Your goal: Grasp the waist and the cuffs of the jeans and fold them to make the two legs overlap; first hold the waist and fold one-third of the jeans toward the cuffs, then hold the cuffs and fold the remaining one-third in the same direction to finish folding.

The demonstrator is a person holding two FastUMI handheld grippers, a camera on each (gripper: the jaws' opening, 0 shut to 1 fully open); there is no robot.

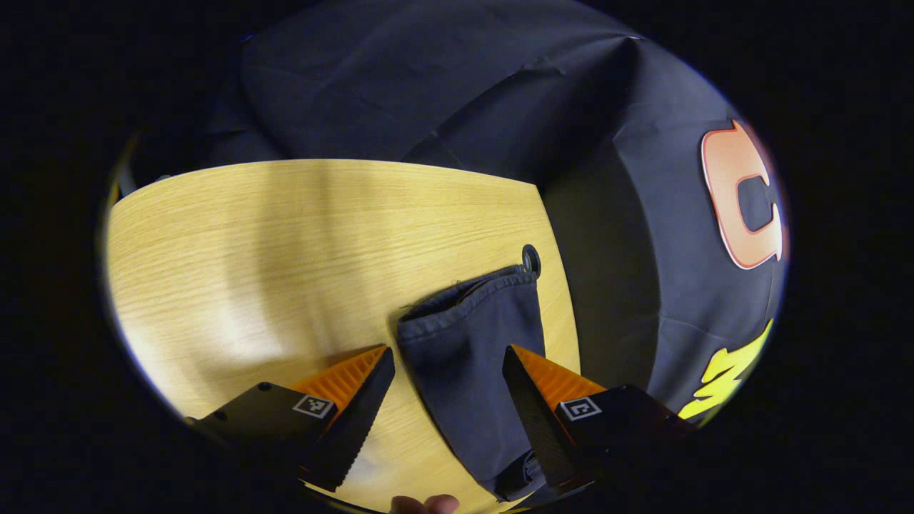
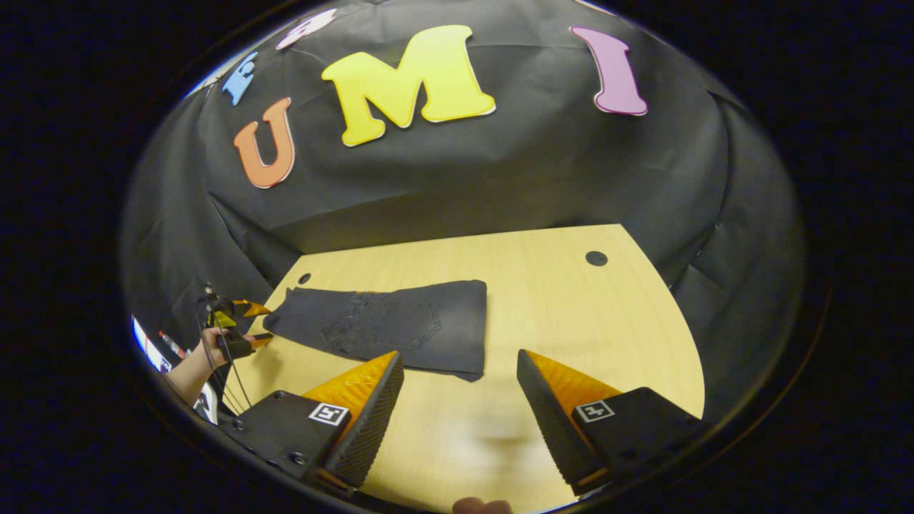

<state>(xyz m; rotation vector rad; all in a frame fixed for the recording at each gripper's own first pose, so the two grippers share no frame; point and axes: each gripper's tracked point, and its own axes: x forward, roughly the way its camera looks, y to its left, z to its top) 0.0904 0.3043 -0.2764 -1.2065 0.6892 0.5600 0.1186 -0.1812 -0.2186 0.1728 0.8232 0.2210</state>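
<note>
The dark jeans (image 2: 400,325) lie flat on the wooden table (image 2: 571,314), legs overlapped, with a back pocket facing up and a folded edge on their right. In the right gripper view my right gripper (image 2: 460,360) stands open just in front of that folded end, with nothing between its fingers. At the far left of that view, a hand (image 2: 207,339) holds my left gripper (image 2: 260,325) at the cuff end. In the left gripper view the left gripper (image 1: 446,357) is open, and the cuff end of the jeans (image 1: 468,343) runs between its spread fingers.
The table (image 1: 250,235) has round black cable holes (image 2: 596,258) (image 2: 305,278) (image 1: 530,259) near its far corners. Black cloth walls stand close behind the table. Bare wood lies left of the cuffs and right of the jeans.
</note>
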